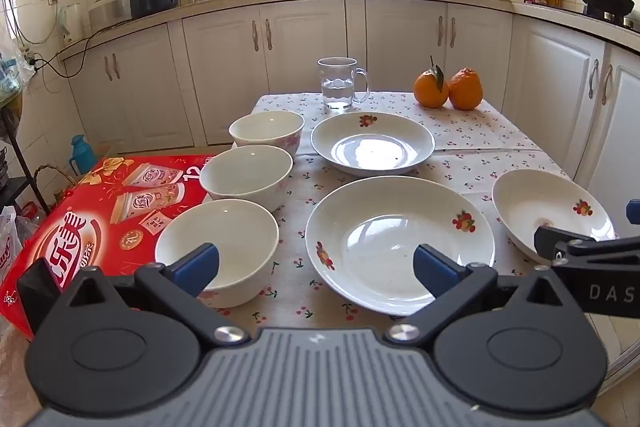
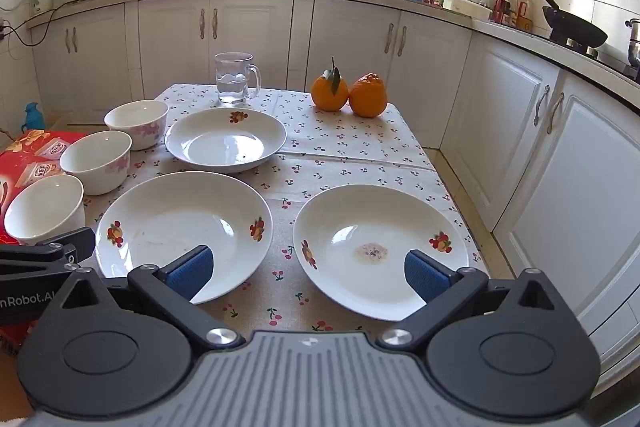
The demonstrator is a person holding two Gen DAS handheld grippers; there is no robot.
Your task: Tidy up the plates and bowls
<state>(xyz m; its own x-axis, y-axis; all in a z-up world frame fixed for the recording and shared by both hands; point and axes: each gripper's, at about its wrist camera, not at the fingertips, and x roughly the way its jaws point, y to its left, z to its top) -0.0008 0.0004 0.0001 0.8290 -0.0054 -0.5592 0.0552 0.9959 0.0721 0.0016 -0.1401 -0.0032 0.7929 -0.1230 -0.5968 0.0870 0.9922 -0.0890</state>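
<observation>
Three white bowls stand in a row along the table's left side: near (image 1: pixel 218 247) (image 2: pixel 44 209), middle (image 1: pixel 246 177) (image 2: pixel 96 159), far (image 1: pixel 267 131) (image 2: pixel 137 123). Three white fruit-print plates lie flat: far (image 1: pixel 372 143) (image 2: pixel 226 139), near middle (image 1: pixel 398 243) (image 2: pixel 180 227), near right (image 1: pixel 552 213) (image 2: pixel 380 247) with a stain in its middle. My left gripper (image 1: pixel 316 267) is open and empty, hovering between the near bowl and the middle plate. My right gripper (image 2: pixel 308 273) is open and empty, between the two near plates.
A glass mug of water (image 1: pixel 340 83) (image 2: pixel 236 78) and two oranges (image 1: pixel 448 89) (image 2: pixel 350 94) stand at the table's far end. A red carton (image 1: pixel 100 219) (image 2: pixel 28 155) lies left of the table. White cabinets (image 2: pixel 560 155) run close along the right.
</observation>
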